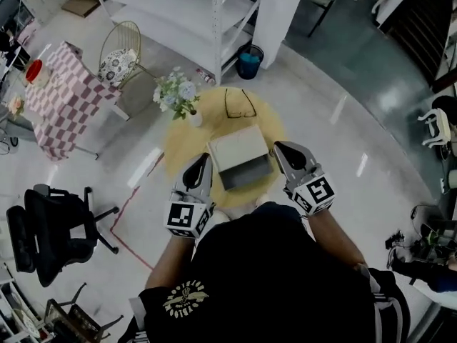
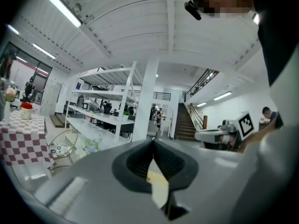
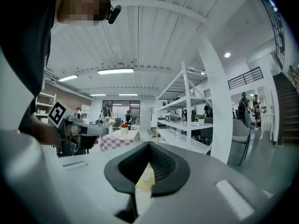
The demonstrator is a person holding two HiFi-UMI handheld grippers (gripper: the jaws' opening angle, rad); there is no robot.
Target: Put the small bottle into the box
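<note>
Jaws of the left hand-held gripper (image 1: pixel 204 157) are pressed together. Its dark pads (image 2: pixel 135 164) meet at their tips and hold nothing. The right hand-held gripper (image 1: pixel 279 146) is closed the same way, with its ribbed pads (image 3: pixel 163 164) touching and gripping nothing. Through the slit below its closed tips, a small pale thing (image 3: pixel 145 174) with a narrower top shows against yellow. It may be the small bottle, but I cannot tell for sure, and the head view does not show the bottle clearly anywhere.

Both tools are held low on either side of the box (image 1: pixel 235 148), the left one just left of it and the right one just right of it. Their tips point away from the person and do not touch it. The box has a pale top and a grey face turned towards the person. It sits near the middle of a round yellow counter (image 1: pixel 178 152).

Behind the box, on the far side of the counter, lies a pair of glasses (image 1: pixel 239 104). Behind it and to the left stands a vase of flowers (image 1: pixel 177 95). Farther behind the box are a white shelf rack (image 1: pixel 178 13) and a blue bin (image 1: pixel 250 61). Well to the left of it are a wire chair (image 1: pixel 120 56) and a checked tablecloth (image 1: pixel 61 95). A black office chair (image 1: pixel 50 231) stands left of the box and nearer the person.
</note>
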